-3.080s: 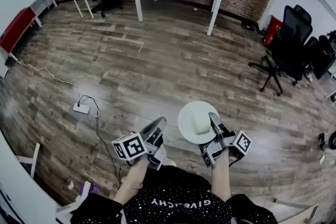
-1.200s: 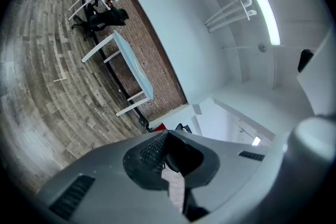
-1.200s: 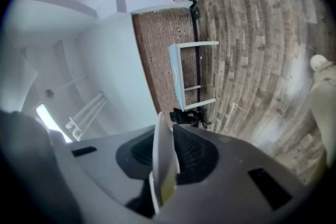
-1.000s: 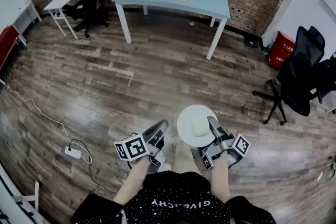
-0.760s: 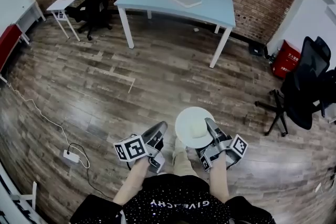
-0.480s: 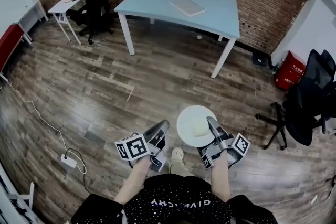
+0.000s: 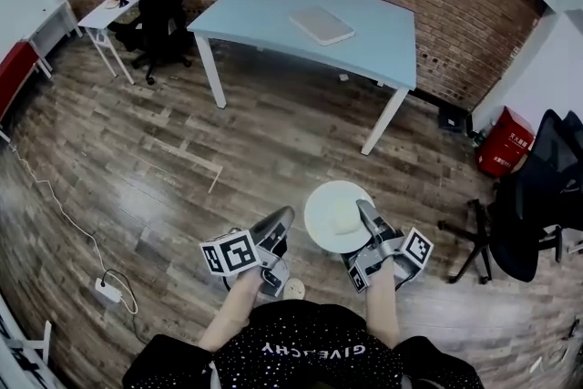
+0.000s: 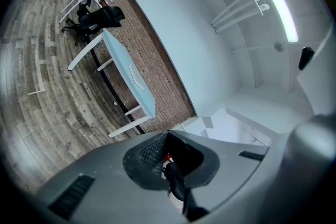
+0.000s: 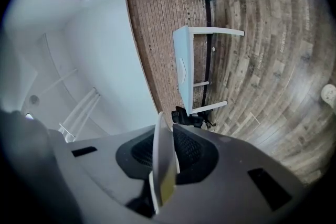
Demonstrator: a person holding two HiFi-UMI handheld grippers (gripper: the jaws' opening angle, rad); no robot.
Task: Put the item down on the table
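Observation:
A white plate [image 7: 328, 212] with a pale yellowish lump [image 7: 346, 217] on it hangs level above the wood floor, in front of my body. My right gripper [image 7: 366, 212] is shut on the plate's right rim. In the right gripper view the plate [image 9: 164, 157] stands edge-on between the jaws. My left gripper [image 7: 276, 225] is beside the plate's left, apart from it, jaws together and holding nothing. The light blue table [image 7: 273, 14] stands ahead by the brick wall, with a flat pale pad [image 7: 321, 25] on it. The table [image 9: 181, 73] also shows in the right gripper view and, as table [image 8: 128, 73], in the left one.
Black office chairs stand at the right [image 7: 533, 205] and at the back left [image 7: 159, 9] by a small white desk [image 7: 114, 9]. A red box [image 7: 506, 146] sits by the right wall. A power strip [image 7: 107, 290] with its cable lies on the floor at left.
The view has moved forward: the blue table is nearer and larger. Both grippers keep their places before the body, the right one still holding the plate.

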